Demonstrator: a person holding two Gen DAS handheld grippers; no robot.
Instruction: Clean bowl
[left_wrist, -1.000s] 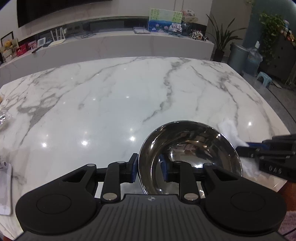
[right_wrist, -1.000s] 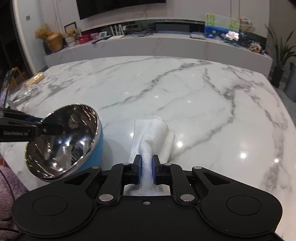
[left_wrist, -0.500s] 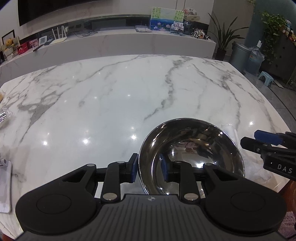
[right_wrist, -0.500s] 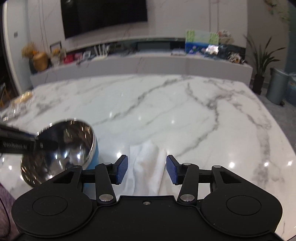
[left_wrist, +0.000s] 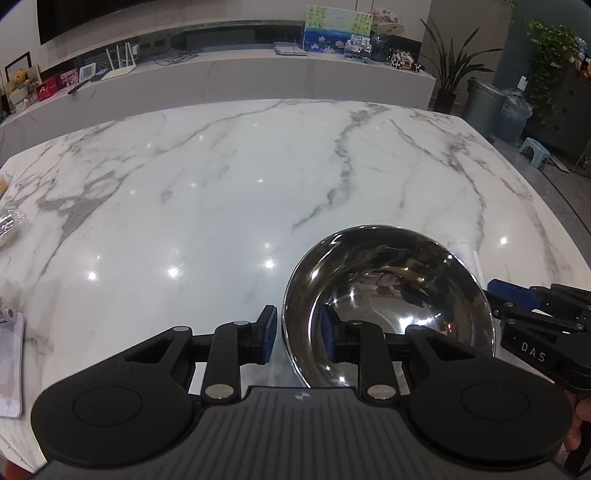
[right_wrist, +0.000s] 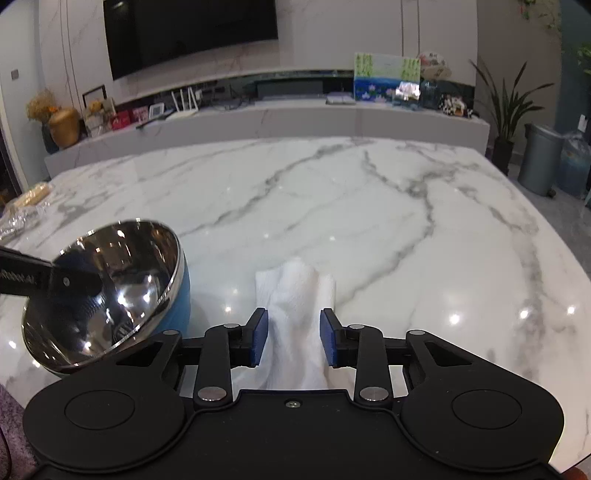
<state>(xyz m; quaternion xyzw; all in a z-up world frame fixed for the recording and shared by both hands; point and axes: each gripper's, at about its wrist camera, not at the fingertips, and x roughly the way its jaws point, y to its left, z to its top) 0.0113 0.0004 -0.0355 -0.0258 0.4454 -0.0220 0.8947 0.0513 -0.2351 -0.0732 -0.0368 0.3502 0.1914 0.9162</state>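
Jaws of left gripper (left_wrist: 297, 334) clamped on steel bowl (left_wrist: 388, 310) rim; right gripper (right_wrist: 293, 338) jaws closing around paper towel (right_wrist: 295, 314) beside bowl, not yet pressed.

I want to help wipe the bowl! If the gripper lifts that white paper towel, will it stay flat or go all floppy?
Probably floppy: the paper towel already lies crumpled in soft folds on the marble table. It looks thin, so likely very light. The right gripper is closing with it between the pads, so it should bunch up, not slip.

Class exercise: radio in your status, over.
Left claw clamped on bowl rim. Right claw closing around paper towel, pads not touching. Nothing blocking.
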